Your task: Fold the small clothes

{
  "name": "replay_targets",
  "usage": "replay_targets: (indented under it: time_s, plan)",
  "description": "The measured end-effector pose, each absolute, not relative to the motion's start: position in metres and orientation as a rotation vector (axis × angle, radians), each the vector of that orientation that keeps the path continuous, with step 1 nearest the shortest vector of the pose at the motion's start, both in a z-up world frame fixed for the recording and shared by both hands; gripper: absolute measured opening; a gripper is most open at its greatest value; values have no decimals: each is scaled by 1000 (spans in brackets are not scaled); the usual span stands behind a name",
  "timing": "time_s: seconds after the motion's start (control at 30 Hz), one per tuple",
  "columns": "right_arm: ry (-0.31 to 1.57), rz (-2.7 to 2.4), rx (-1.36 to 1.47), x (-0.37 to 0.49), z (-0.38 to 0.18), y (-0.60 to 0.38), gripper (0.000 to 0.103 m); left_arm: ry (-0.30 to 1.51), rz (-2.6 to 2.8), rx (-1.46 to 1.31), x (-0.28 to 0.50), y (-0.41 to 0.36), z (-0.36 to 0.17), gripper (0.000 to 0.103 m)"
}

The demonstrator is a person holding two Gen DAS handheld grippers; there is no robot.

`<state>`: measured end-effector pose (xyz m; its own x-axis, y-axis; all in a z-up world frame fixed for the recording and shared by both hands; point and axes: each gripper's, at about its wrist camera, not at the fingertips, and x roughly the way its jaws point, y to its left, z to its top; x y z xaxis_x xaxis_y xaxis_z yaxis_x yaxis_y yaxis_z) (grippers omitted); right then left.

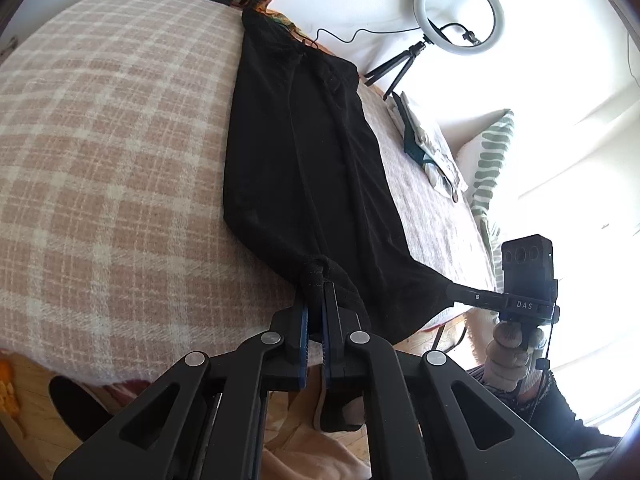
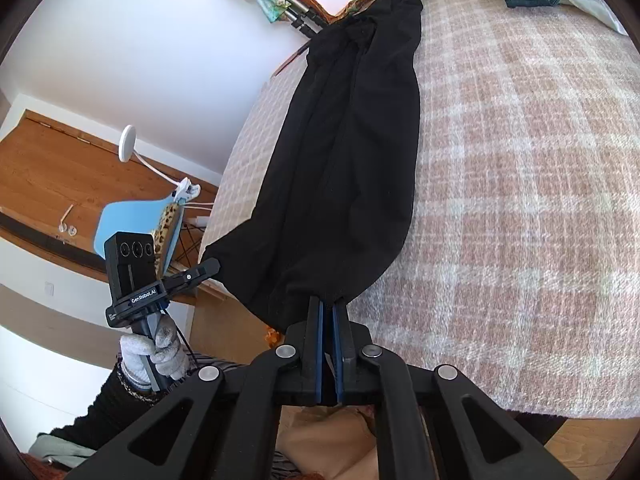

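A long black garment (image 1: 304, 152) lies stretched lengthwise across a pink-and-cream plaid blanket (image 1: 112, 152) on a bed. My left gripper (image 1: 316, 280) is shut on one near corner of the garment at the bed's front edge. My right gripper (image 1: 450, 290) shows to the right, shut on the other near corner. In the right wrist view the right gripper (image 2: 328, 302) pinches the garment (image 2: 352, 152) and the left gripper (image 2: 214, 266) holds the corner at the left. The near hem hangs taut between them.
Folded pale and dark green clothes (image 1: 428, 148) lie at the bed's right edge beside a striped pillow (image 1: 490, 156). A ring light on a tripod (image 1: 458, 12) stands behind. A blue chair (image 2: 132, 226) and wooden furniture (image 2: 60, 176) stand left of the bed.
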<state>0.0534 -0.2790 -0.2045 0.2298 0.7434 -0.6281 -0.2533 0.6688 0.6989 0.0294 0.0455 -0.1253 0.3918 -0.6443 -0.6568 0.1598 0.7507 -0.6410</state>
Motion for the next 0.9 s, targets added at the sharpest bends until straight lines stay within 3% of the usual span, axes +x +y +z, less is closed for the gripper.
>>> replay_targets:
  time_s: [0.33, 0.9]
  plan:
    - [1056, 670, 517, 106, -178, -274, 2, 996, -537, -525, 84, 40, -104, 3]
    - [1098, 534, 493, 205, -203, -267, 2, 1040, -431, -515, 175, 50, -138, 3]
